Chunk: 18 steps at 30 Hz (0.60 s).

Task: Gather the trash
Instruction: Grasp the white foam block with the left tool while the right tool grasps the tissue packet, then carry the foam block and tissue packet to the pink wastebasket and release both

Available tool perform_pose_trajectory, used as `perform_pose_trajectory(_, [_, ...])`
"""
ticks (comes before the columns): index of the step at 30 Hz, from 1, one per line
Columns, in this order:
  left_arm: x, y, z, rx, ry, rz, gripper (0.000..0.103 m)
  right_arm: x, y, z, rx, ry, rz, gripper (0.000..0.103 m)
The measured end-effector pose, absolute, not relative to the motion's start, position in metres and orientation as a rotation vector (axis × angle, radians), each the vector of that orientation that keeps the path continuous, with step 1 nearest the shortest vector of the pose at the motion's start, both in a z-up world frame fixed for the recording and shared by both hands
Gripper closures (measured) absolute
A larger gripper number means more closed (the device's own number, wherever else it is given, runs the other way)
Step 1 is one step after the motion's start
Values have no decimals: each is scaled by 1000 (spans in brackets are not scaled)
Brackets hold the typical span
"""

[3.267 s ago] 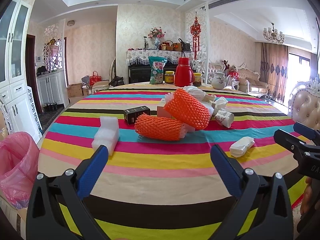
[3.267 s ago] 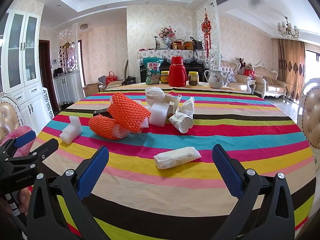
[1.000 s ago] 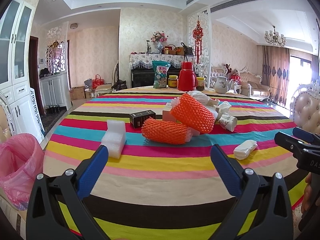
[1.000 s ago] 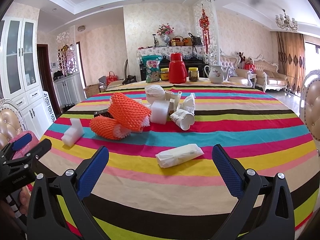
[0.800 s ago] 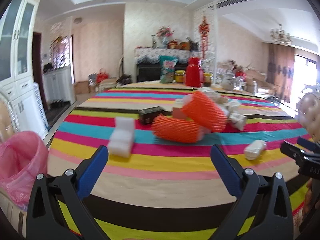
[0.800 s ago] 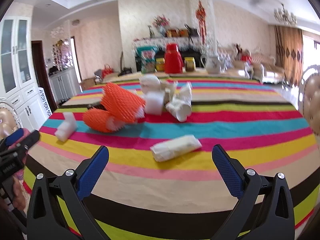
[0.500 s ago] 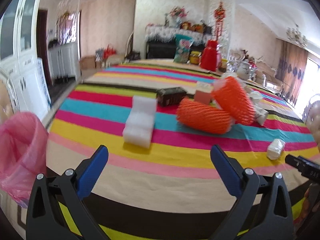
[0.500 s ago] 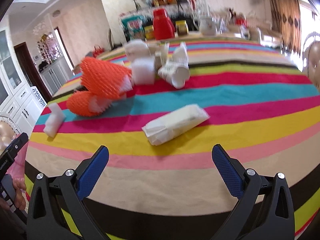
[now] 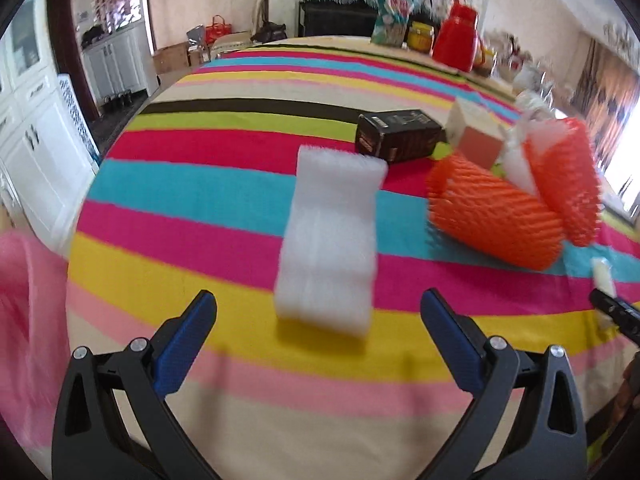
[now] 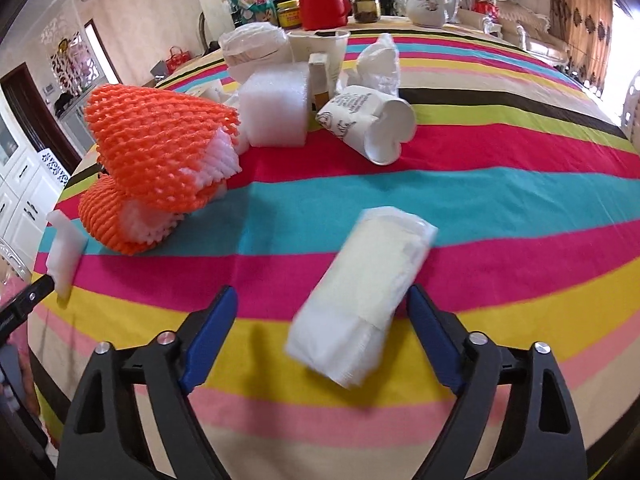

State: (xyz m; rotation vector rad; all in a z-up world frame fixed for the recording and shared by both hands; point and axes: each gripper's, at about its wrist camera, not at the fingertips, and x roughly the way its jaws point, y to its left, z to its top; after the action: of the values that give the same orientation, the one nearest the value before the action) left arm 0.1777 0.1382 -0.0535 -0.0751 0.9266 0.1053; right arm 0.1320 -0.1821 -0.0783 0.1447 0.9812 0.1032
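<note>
The white tissue pack (image 10: 362, 288) lay flat on the striped tablecloth (image 10: 500, 200). It was long and thin. Its long way ran from about 7 o'clock up to 1 o'clock in the right wrist view, with the near end low in the picture and the far end pointing away and to the right. The near end sat between the blue fingers of the right gripper (image 10: 320, 320). Those jaws were closing in on it. The right blue finger (image 10: 430, 334) was just beside the pack, and I could not tell if it touched. The left one stood apart from it.

The white foam block (image 9: 330, 240) lay flat on the cloth too. Its long way ran almost straight from 6 o'clock to 12 o'clock in the left wrist view. The left gripper (image 9: 318, 332) was spread wide, and the near end of the block sat just ahead of it, touching neither finger.

At about 2 o'clock from the foam block were two orange foam nets (image 9: 496, 216), one leaning on the other. Behind the block, at about 1 o'clock, was a black box (image 9: 400, 140) lying on its side. At 12 o'clock from the tissue pack a paper cup (image 10: 368, 124) lay tipped over. A pink trash bag (image 9: 28, 320) showed at 9 o'clock, off the table edge.
</note>
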Motion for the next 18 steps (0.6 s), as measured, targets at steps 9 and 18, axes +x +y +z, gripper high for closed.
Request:
perform_pose_trajectory(9, [209, 134, -70, -58, 992, 81, 53, 140, -184, -77, 98, 954, 150, 65])
perform_pose_trajectory(18, [167, 106, -59, 22, 847, 63, 53, 118, -178, -65, 77, 855, 233, 68])
